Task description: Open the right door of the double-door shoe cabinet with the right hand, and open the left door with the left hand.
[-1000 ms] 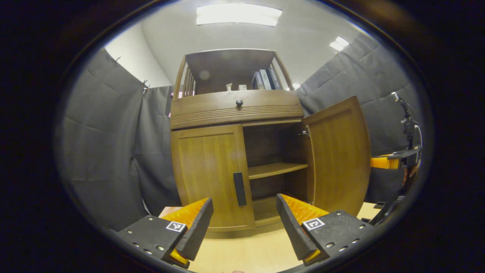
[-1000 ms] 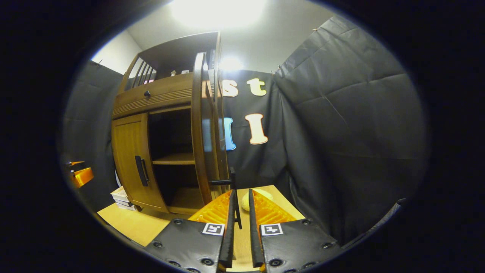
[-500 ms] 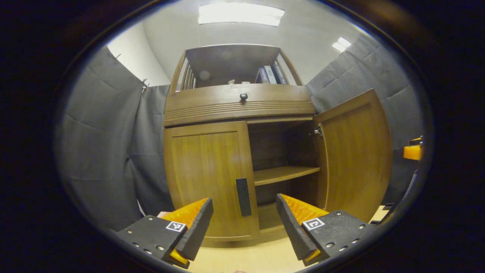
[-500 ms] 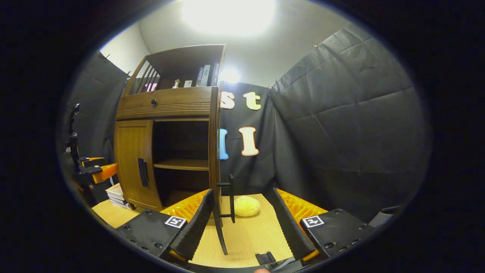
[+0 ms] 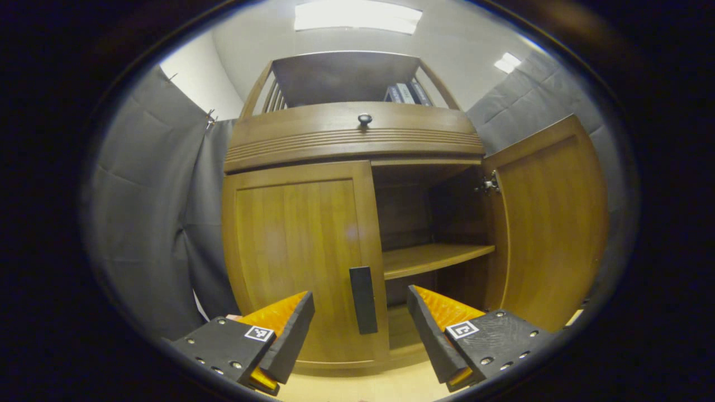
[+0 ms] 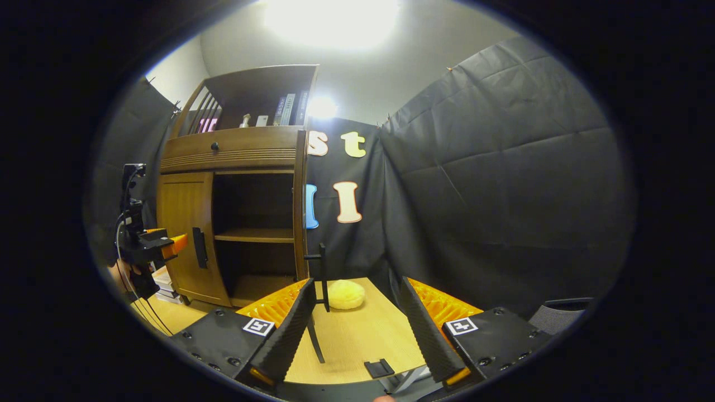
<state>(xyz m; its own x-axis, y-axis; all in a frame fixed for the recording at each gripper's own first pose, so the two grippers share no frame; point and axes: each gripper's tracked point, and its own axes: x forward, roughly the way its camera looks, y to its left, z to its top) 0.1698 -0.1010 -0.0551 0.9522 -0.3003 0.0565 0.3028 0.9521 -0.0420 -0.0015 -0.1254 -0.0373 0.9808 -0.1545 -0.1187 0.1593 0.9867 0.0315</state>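
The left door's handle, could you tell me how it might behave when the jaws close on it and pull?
The handle is a dark upright bar, so it probably stays rigid. It looks smooth, so the grip could slip. The left door is likely to swing on side hinges like the open right door, not slide.

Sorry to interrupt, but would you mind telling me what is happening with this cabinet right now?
A person is opening a wooden shoe cabinet with two handheld grippers. The right door already stands wide open, and the right gripper is open and off its handle. The left gripper, also open, faces the closed left door's handle, not yet gripping it.
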